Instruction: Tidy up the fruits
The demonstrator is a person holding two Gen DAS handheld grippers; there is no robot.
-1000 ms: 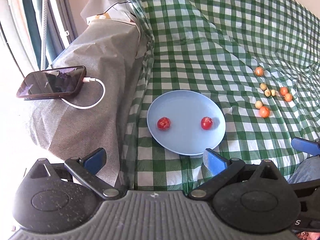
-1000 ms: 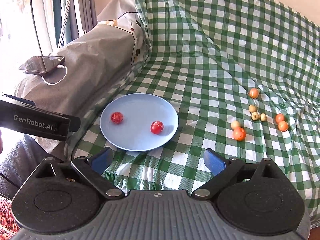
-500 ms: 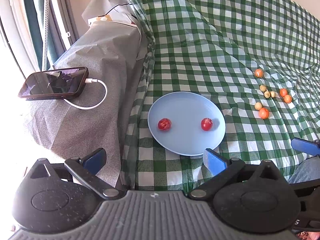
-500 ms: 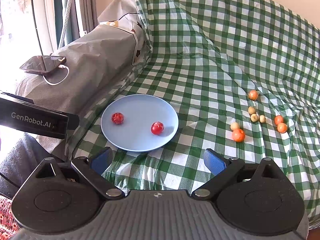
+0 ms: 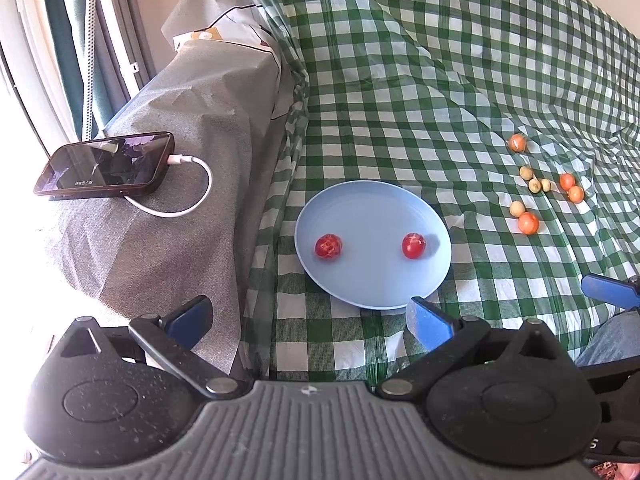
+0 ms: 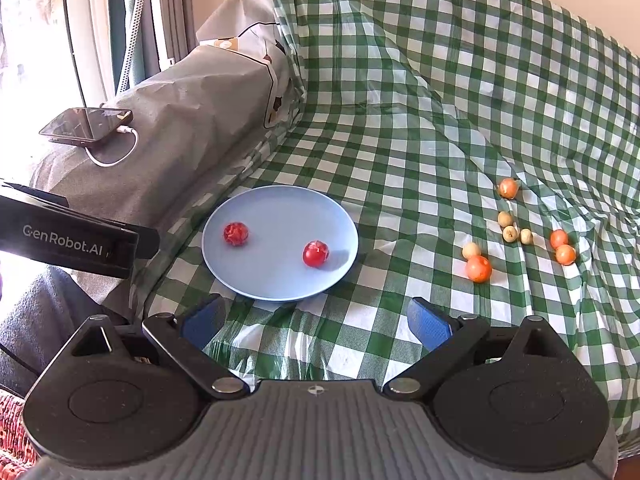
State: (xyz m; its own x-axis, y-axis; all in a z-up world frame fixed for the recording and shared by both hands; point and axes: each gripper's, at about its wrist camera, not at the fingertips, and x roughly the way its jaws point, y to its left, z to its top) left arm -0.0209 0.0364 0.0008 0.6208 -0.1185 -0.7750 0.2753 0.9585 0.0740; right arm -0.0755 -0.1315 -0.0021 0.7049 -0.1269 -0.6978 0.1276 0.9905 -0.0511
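Now we hold our left gripper [image 5: 308,318] low, its blue fingers [image 5: 430,322] spread wide with nothing between them. Our right gripper [image 6: 316,320] is wide apart too, and it holds nothing. Just past both sets of fingers sits the blue plate [image 6: 280,280] on the green checked cloth [image 6: 400,120]. Two red fruits [image 6: 316,254] lie on the plate, well apart from each other. Off to the right, on the cloth, lie four orange fruits [image 6: 478,269] and four small pale fruits [image 6: 471,249], close together, not touching our fingers. To the left, a phone [image 5: 104,170] with a white cable [image 5: 188,200] rests on a grey cover [image 5: 160,248].
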